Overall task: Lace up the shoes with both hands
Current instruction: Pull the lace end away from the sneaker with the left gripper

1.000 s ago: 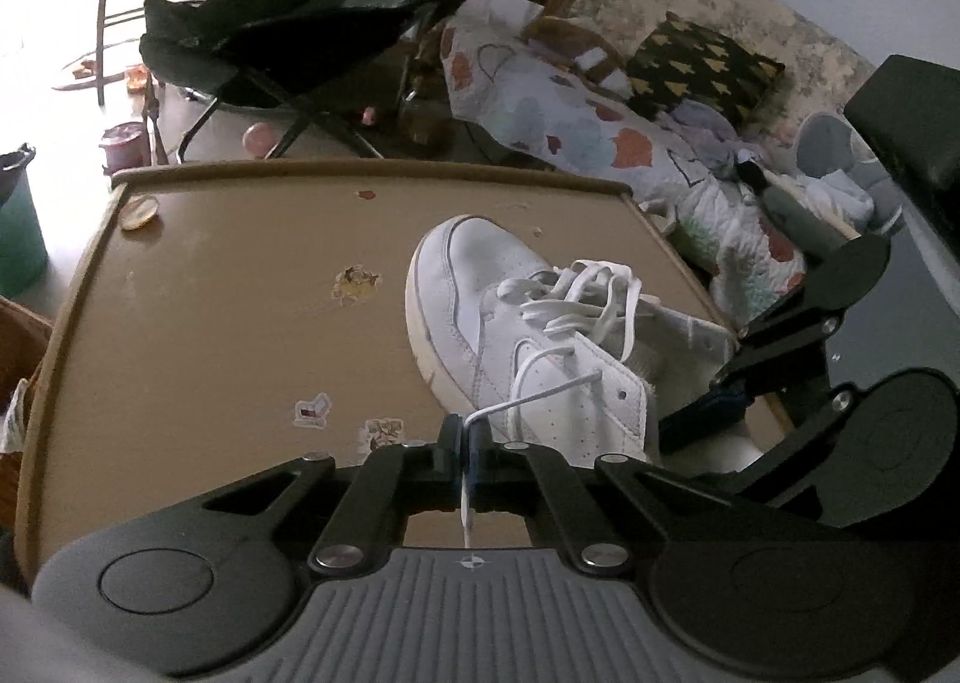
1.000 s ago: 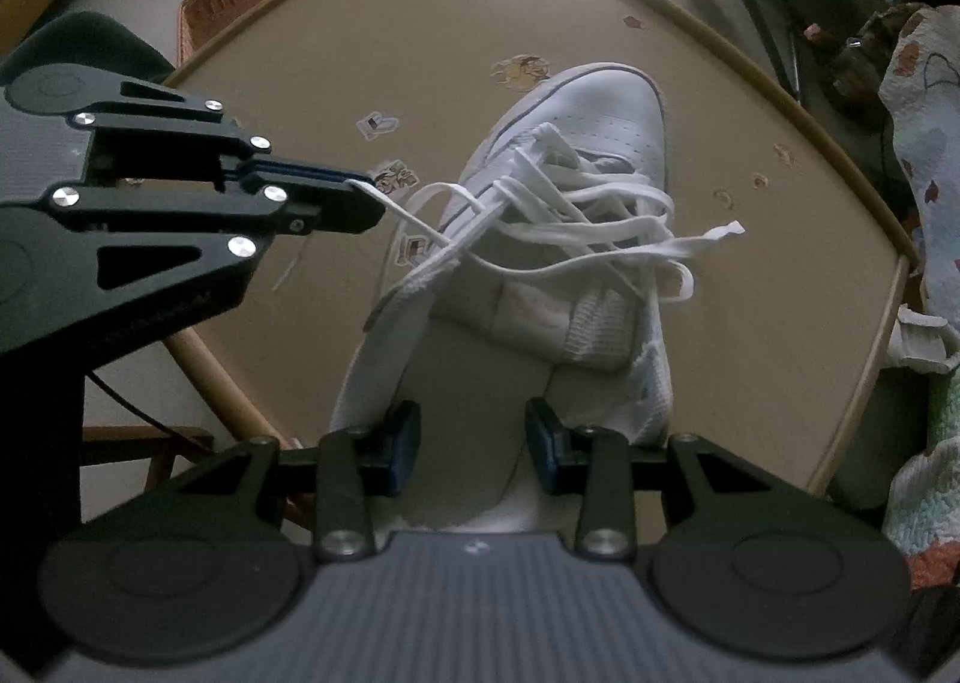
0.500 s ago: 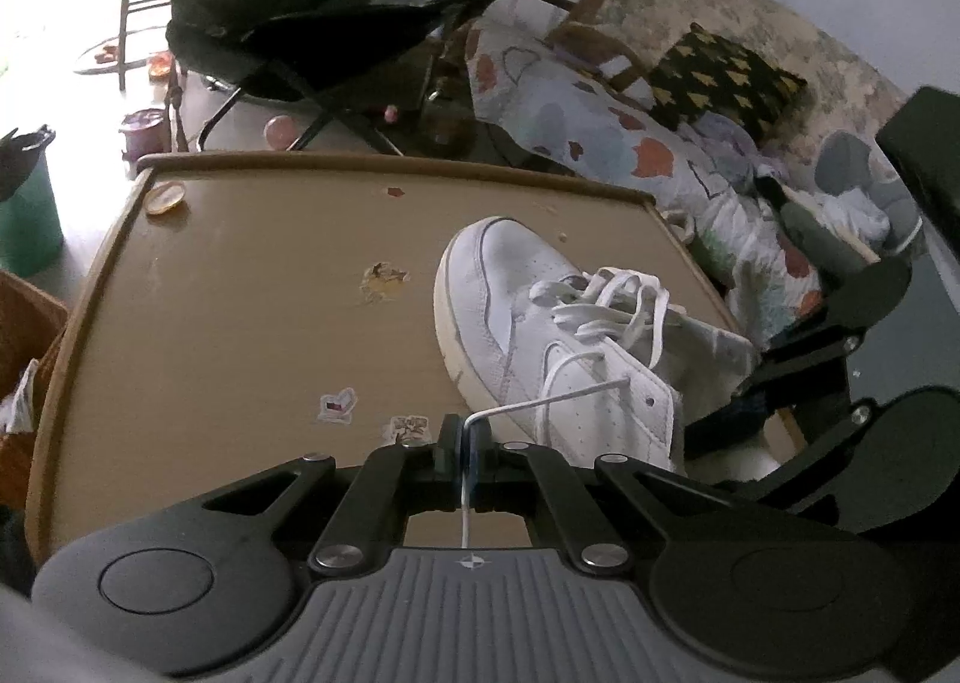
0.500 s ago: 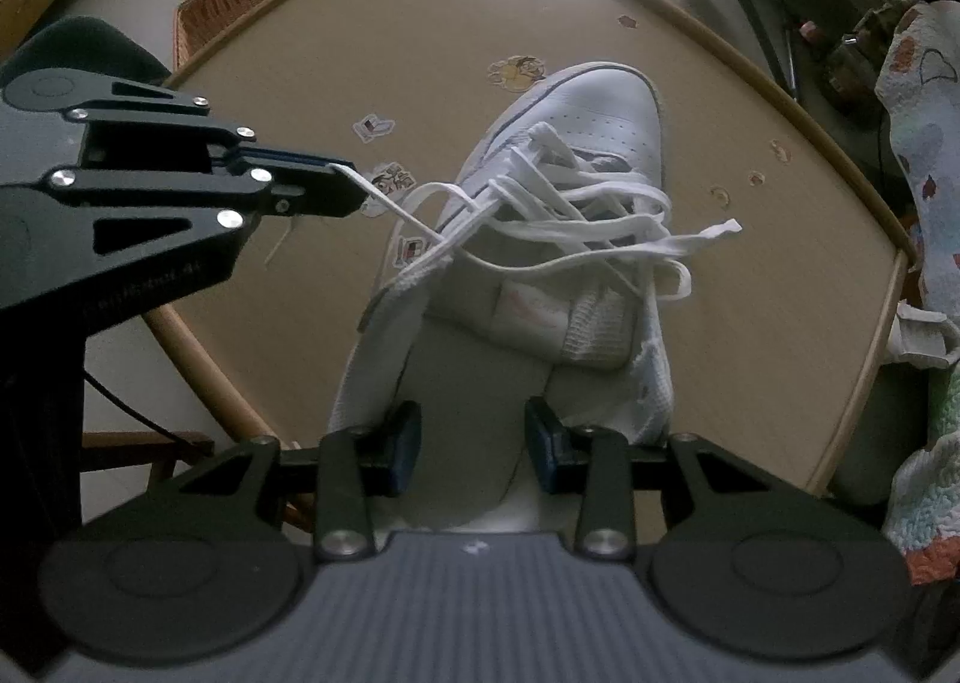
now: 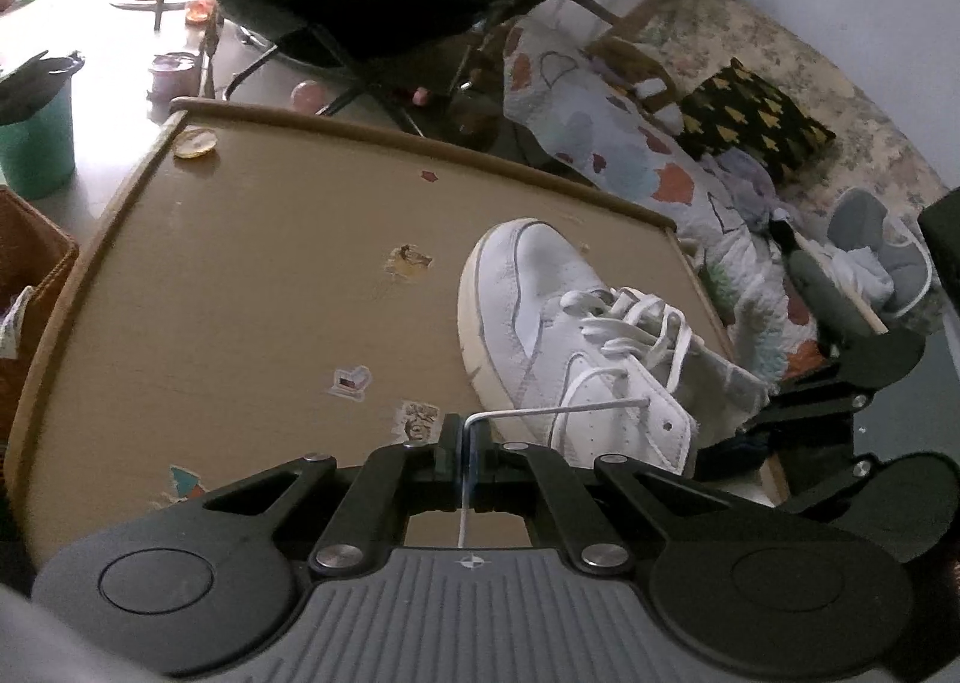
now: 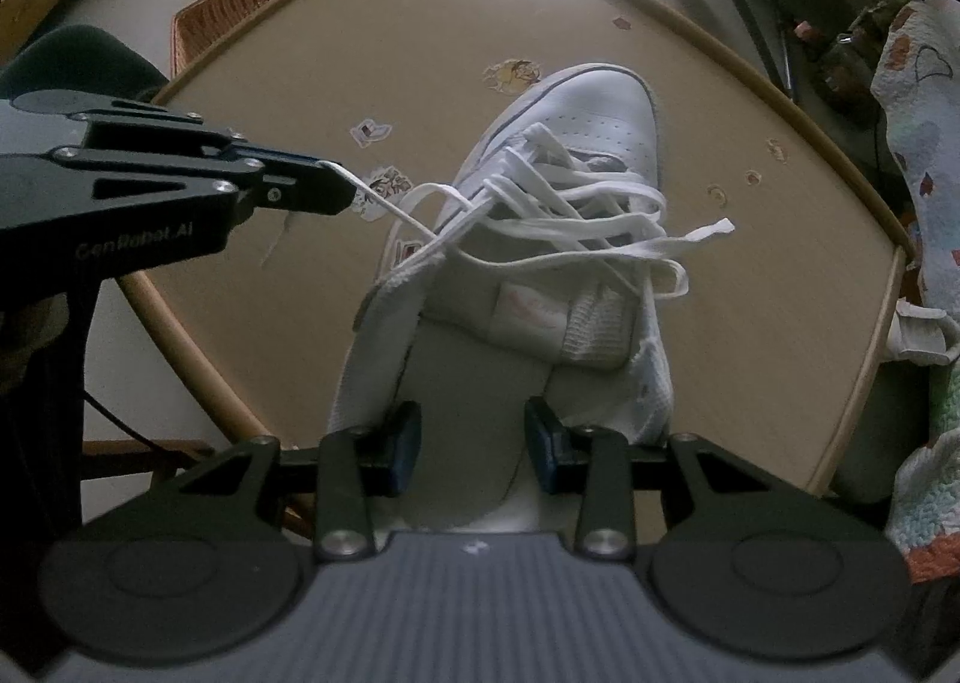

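Up on the brown surface (image 5: 240,275) lay a white shoe (image 5: 540,323), toe pointing away, near the right edge. The left tool (image 5: 467,446) was pinched tight on one white lace (image 5: 558,410) (pulled into a straight line out to the side of the shoe). The right tool (image 6: 471,443) sat low over the heel with its jaws partly apart, one pad inside the shoe's opening, and I could not tell if it gripped anything.
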A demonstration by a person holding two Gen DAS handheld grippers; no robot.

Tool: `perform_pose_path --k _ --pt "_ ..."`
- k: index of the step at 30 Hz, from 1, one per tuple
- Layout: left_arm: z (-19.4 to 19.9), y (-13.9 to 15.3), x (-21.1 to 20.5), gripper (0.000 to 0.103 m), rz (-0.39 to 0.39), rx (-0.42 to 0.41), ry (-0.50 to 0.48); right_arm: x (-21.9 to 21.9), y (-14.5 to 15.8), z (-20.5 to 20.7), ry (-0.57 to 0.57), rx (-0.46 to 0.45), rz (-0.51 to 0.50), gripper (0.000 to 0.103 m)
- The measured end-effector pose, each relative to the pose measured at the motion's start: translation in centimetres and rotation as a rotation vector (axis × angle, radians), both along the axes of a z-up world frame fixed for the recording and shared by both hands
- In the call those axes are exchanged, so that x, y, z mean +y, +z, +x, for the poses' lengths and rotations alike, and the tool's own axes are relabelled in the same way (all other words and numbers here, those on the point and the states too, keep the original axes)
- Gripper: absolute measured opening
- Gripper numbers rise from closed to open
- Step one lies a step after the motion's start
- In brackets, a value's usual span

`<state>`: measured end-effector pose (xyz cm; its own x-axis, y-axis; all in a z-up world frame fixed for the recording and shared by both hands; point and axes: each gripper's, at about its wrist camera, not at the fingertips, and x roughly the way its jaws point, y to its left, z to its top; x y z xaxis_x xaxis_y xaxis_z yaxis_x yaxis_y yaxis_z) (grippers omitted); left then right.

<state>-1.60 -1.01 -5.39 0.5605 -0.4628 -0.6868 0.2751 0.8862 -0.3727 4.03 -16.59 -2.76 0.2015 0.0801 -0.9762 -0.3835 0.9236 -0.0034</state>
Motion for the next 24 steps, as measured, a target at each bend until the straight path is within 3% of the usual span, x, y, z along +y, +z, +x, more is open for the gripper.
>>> perform_pose_path --k 24 --pt "0.8 -0.1 2.8 0.002 0.023 0.013 0.115 -0.1 -0.1 0.2 -0.009 -0.004 0.001 0.038"
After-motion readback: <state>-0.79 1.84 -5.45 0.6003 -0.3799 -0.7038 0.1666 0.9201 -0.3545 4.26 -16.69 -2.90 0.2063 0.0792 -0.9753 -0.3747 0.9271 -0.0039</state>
